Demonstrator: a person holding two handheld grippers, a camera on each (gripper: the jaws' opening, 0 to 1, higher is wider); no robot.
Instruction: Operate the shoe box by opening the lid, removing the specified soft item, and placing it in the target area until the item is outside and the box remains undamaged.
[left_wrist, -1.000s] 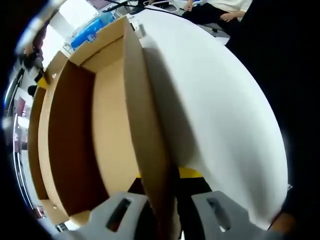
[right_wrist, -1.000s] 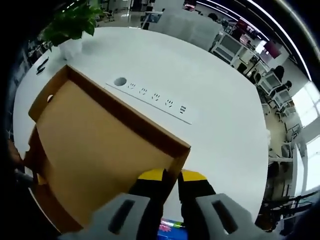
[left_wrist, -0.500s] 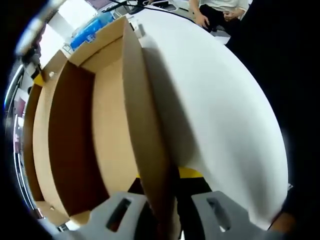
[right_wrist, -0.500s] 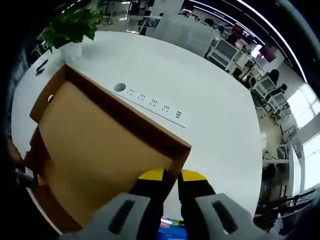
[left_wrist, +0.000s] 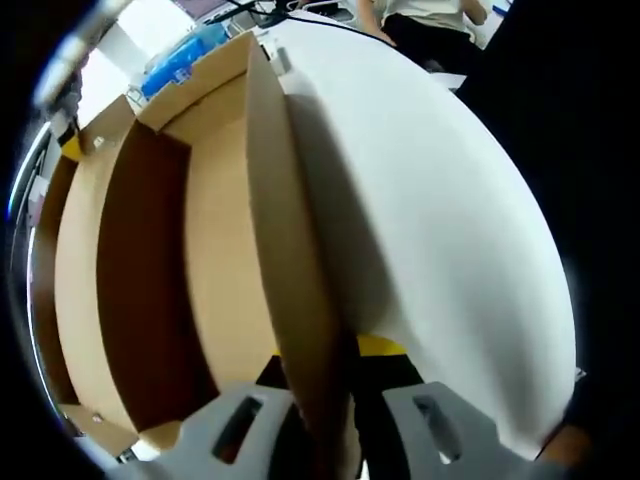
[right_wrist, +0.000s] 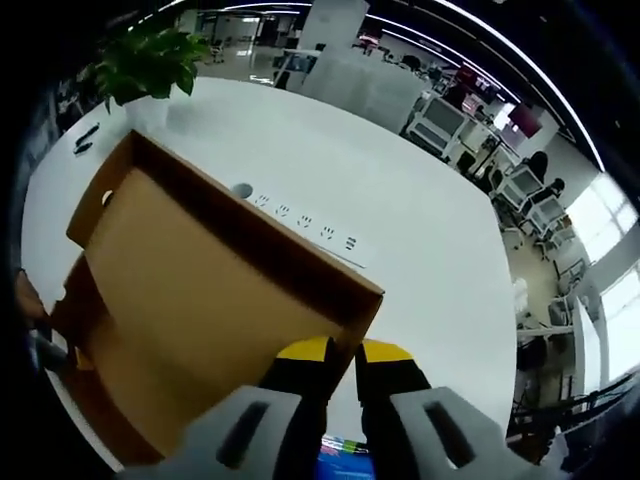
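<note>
In the left gripper view, the shoe box (left_wrist: 150, 290) fills the left side, its brown interior open toward the camera, and a lighter cardboard flange with a small round hole runs along its far left edge. Toward the middle, the box's near wall (left_wrist: 295, 300) runs edge-on from the top of the view down to the bottom, where the left tongs (left_wrist: 325, 420) are pressed together on it, one jaw on each side of the cardboard. To the right of the wall lies the white table (left_wrist: 450, 230), bare on this side, and a seated person (left_wrist: 425, 20) shows at the top edge beyond it. In the right gripper view, a potted plant (right_wrist: 150, 60) stands at the upper left on the table (right_wrist: 420, 250). The raised cardboard lid (right_wrist: 200, 290) spreads across the left and middle, tilted up, with a round hole near its far left corner. Just beyond its upper rim a white power strip (right_wrist: 305, 232) lies flat on the table. At the bottom centre the right tongs (right_wrist: 340, 400) pinch the lid's near corner between their yellow-tipped jaws. No soft item can be made out in the box.
</note>
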